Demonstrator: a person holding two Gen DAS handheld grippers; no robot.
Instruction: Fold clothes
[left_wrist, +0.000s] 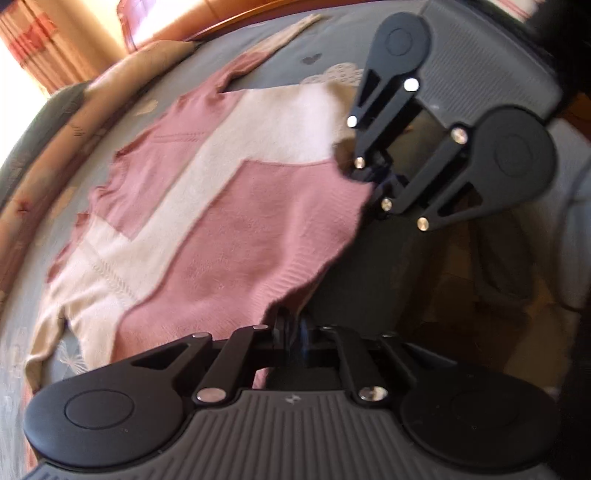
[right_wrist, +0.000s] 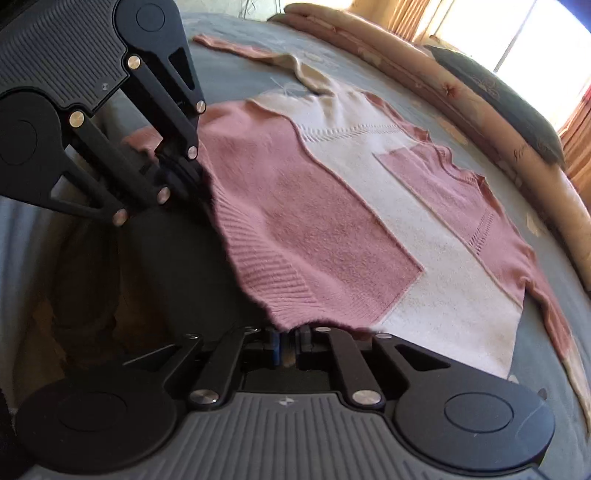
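On the bed (right_wrist: 236, 26) | we note left gripper (left_wrist: 291, 328) and right gripper (right_wrist: 288, 332) each clamped on pink-and-cream sweater (right_wrist: 369, 206) ribbed hem.

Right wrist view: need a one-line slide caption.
Both grippers, right and left, pinch the ribbed hem of a pink-and-cream sweater spread on a grey bedspread.

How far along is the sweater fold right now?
Done: the pink and cream sweater lies spread on the grey bedspread, sleeves out. In hand: the left gripper and the right gripper are each shut on the ribbed hem, lifting it. Left: no fold shows yet; hem and sleeves remain to be folded.
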